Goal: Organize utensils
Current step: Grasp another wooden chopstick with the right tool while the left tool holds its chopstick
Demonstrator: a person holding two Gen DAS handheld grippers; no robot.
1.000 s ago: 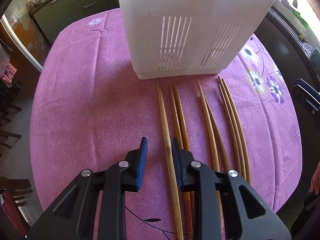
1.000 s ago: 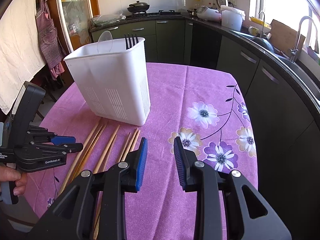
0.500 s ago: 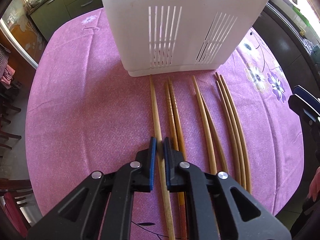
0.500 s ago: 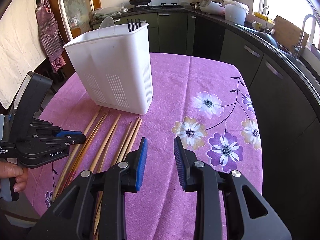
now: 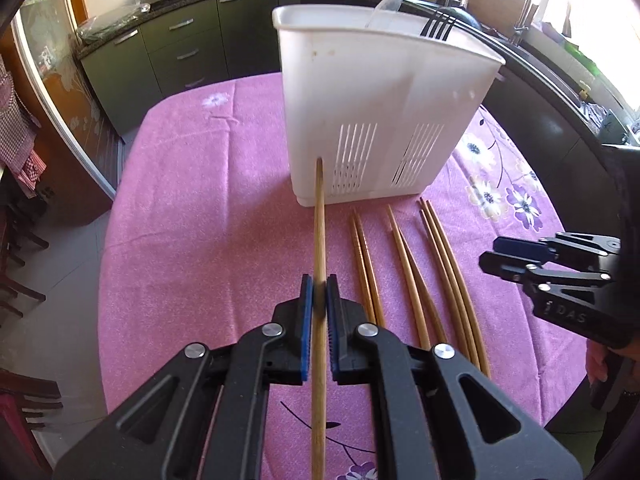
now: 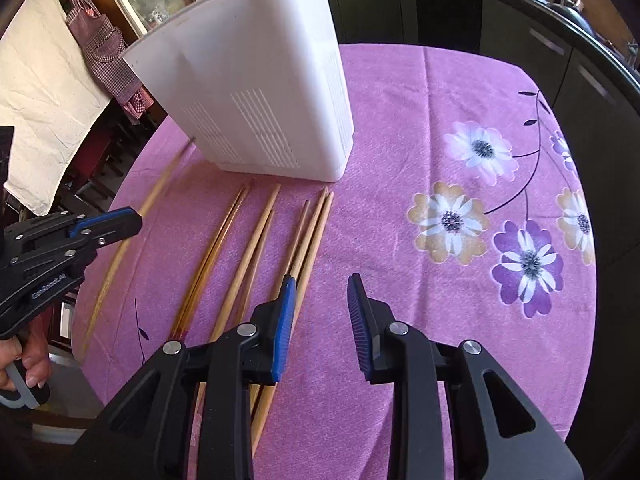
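While the purple flowered tablecloth [image 6: 420, 112] covers the table in a kitchen with dark cabinets [image 5: 168, 52], the white utensil holder [image 5: 380, 120] holds a fork [image 5: 438, 26]. My left gripper [image 5: 319, 294] pinches one chopstick [image 5: 319, 220]; other chopsticks [image 6: 256, 248] lie before the holder. My right gripper [image 6: 320, 316] stands spread, empty.

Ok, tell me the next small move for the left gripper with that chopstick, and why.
Probably lift it higher and tip it toward upright over the white plastic utensil basket. The left gripper is shut on one long wooden chopstick, whose far tip sits low against the basket's front wall, well below the rim. Seven more wooden chopsticks lie on the pink tablecloth.
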